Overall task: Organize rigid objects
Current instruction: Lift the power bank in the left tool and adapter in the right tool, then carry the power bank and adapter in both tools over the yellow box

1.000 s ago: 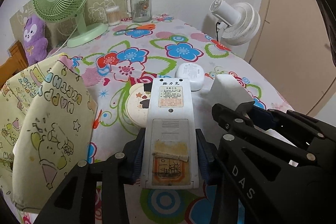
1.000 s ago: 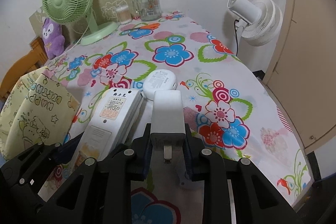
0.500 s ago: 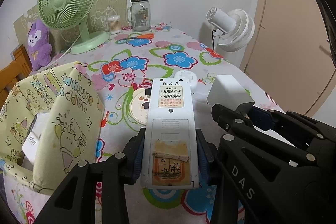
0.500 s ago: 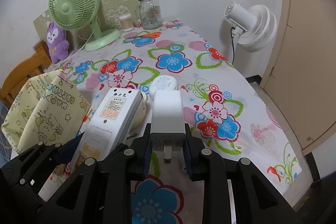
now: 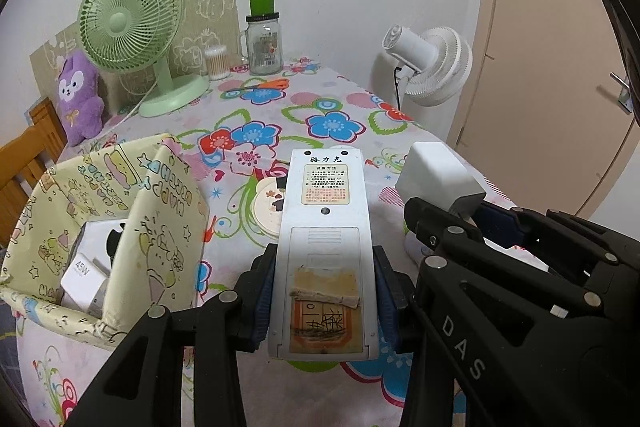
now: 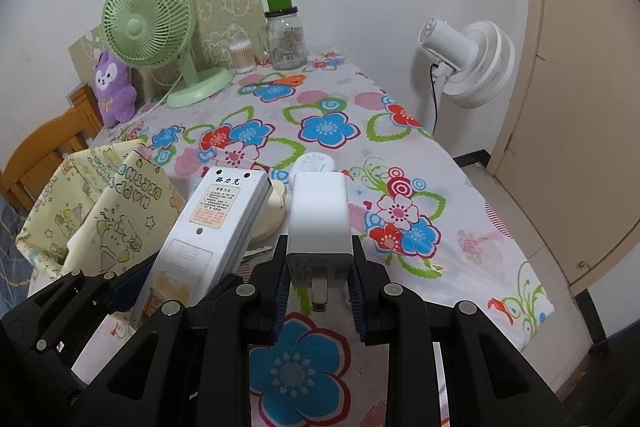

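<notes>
My left gripper (image 5: 323,295) is shut on a white remote control (image 5: 324,247), held back side up above the flowered table. My right gripper (image 6: 318,291) is shut on a white charger plug (image 6: 319,221), prongs toward the camera, also lifted. Each held item shows in the other view: the charger (image 5: 438,173) at right, the remote (image 6: 212,227) at left. A yellow cartoon-print fabric basket (image 5: 120,227) stands at the left and holds white boxes (image 5: 86,281). A round cream coaster-like disc (image 5: 268,209) and a white oval device (image 6: 314,163) lie on the table beyond the grippers.
A green desk fan (image 5: 132,23), a purple plush toy (image 5: 78,99), a cotton-swab tub (image 5: 217,62), a glass jar with green lid (image 5: 263,39) and orange scissors (image 5: 264,85) are at the far end. A white fan (image 5: 432,63) stands beyond the table's right edge. A wooden chair (image 5: 28,155) is left.
Both grippers have risen and pulled back with their items. The basket's inside with the white boxes has come into the left view.
</notes>
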Available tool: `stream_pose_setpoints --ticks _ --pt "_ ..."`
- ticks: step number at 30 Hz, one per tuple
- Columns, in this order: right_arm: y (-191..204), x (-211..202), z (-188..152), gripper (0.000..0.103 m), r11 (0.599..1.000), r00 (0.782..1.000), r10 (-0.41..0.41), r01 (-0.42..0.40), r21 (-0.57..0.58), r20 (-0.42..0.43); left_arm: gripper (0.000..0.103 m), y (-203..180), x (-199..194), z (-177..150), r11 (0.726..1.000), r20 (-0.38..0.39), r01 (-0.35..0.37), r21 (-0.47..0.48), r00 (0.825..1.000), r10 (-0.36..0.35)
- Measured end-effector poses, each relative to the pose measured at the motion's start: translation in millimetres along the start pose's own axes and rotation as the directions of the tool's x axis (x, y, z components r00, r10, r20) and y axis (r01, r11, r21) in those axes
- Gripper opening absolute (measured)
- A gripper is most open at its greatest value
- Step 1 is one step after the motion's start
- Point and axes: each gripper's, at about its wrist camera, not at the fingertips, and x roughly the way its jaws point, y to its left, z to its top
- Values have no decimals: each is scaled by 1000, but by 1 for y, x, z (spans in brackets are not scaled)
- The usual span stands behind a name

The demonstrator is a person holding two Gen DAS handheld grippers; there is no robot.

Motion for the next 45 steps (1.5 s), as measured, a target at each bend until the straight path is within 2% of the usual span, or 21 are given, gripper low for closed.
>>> stream_pose_setpoints --ticks 23,45 --pt "25 -50 11 29 1000 998 10 -9 -20 56 45 11 -52 6 1000 57 -23 1 998 23" --pt "70 -70 27 29 998 996 39 -34 -58 80 45 53 -80 16 999 77 -45 16 996 43"
